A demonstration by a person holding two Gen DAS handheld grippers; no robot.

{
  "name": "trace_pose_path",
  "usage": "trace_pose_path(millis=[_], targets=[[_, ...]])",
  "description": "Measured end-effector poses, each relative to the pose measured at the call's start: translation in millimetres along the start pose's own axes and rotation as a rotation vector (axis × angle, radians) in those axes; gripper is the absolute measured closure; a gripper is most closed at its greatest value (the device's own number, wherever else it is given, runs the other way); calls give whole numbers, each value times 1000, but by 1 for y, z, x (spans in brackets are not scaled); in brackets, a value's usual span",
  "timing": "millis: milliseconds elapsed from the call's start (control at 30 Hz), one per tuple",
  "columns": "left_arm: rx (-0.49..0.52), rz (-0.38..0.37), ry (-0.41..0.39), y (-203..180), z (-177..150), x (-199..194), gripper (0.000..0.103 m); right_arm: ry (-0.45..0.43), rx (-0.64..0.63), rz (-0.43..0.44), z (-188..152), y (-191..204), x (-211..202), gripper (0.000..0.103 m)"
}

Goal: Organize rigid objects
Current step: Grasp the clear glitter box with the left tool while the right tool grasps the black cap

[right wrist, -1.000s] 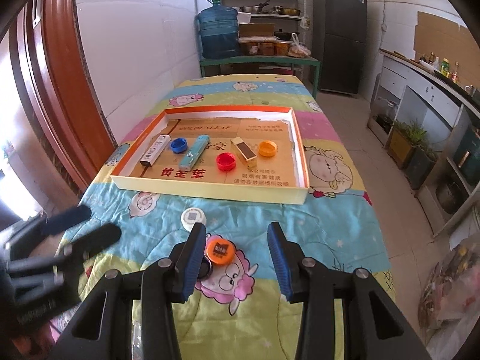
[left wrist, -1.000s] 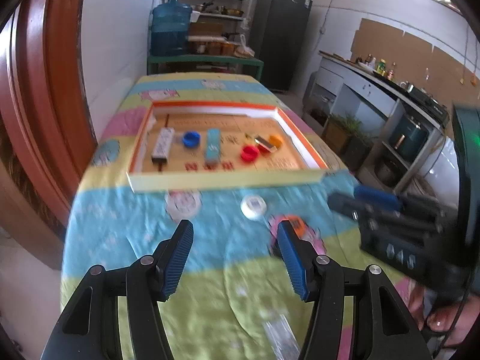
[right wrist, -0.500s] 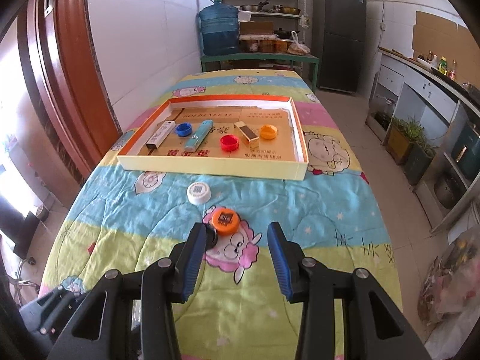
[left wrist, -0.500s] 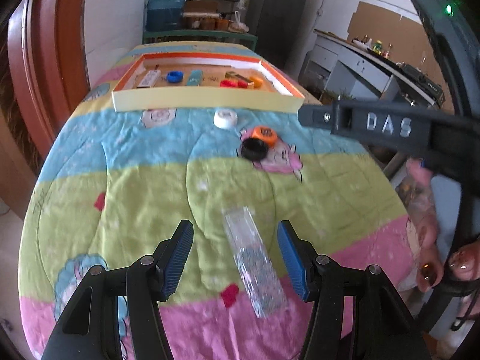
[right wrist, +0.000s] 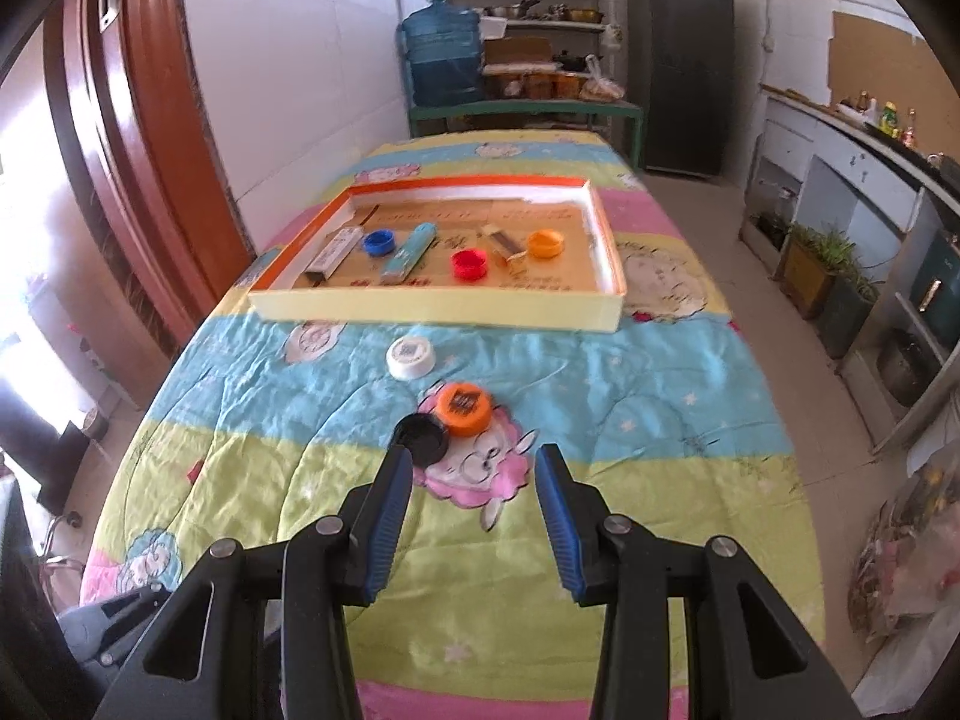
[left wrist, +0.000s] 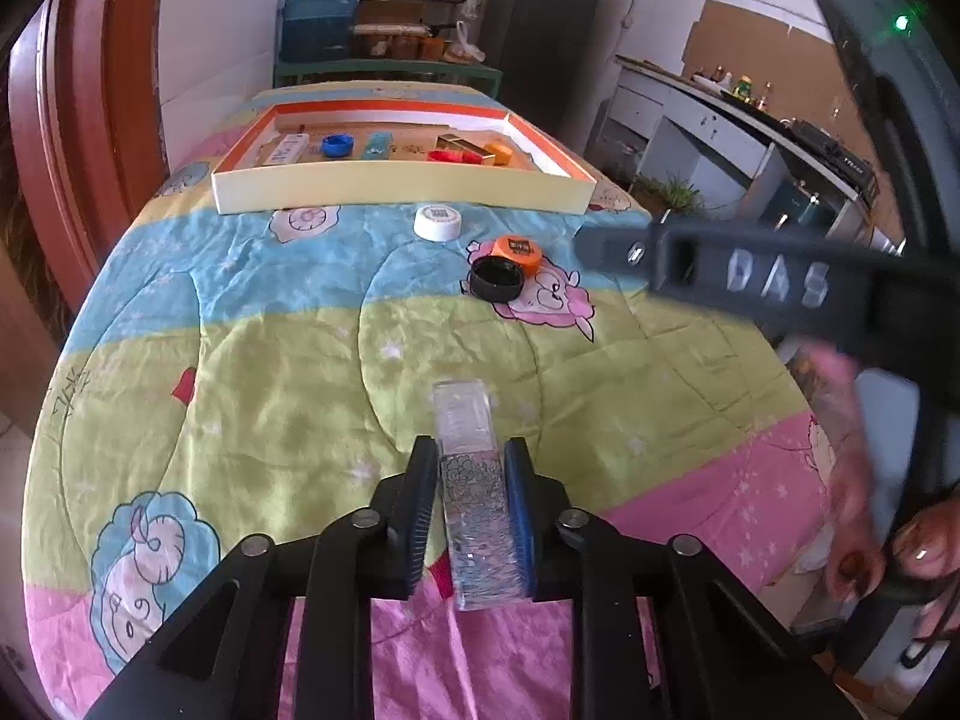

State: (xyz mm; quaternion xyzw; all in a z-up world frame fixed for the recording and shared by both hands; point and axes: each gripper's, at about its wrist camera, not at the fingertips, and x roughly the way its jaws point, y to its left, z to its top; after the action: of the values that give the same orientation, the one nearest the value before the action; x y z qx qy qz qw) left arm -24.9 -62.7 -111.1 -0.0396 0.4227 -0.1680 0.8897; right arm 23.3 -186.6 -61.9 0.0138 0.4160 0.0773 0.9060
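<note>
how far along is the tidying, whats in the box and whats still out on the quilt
Partly done. The tray box already holds three small boxes and three caps: blue, red and orange. In hand: the left gripper is shut on the clear plastic case, which is not yet lifted clear. Left on the quilt: the white cap, orange cap and black cap. The right gripper is open above them.

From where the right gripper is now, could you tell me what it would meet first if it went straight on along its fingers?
Probably the black cap just past the right gripper, toward its left finger, with the orange cap right behind; depth is uncertain.
</note>
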Motion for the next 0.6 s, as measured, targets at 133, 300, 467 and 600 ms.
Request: trace_pose_path(millis=[133, 300, 467, 600], targets=[[-28, 17, -30, 12, 7, -5, 83, 28, -7, 33, -1, 6, 14, 60], [-66, 69, -70, 34, 21, -12, 83, 62, -19, 46, 1, 15, 36, 60], [-106, 98, -96, 53, 36, -17, 83, 97, -13, 48, 3, 18, 58, 60], [-111, 114, -115, 60, 48, -20, 83, 110, -15, 43, 6, 20, 69, 60]])
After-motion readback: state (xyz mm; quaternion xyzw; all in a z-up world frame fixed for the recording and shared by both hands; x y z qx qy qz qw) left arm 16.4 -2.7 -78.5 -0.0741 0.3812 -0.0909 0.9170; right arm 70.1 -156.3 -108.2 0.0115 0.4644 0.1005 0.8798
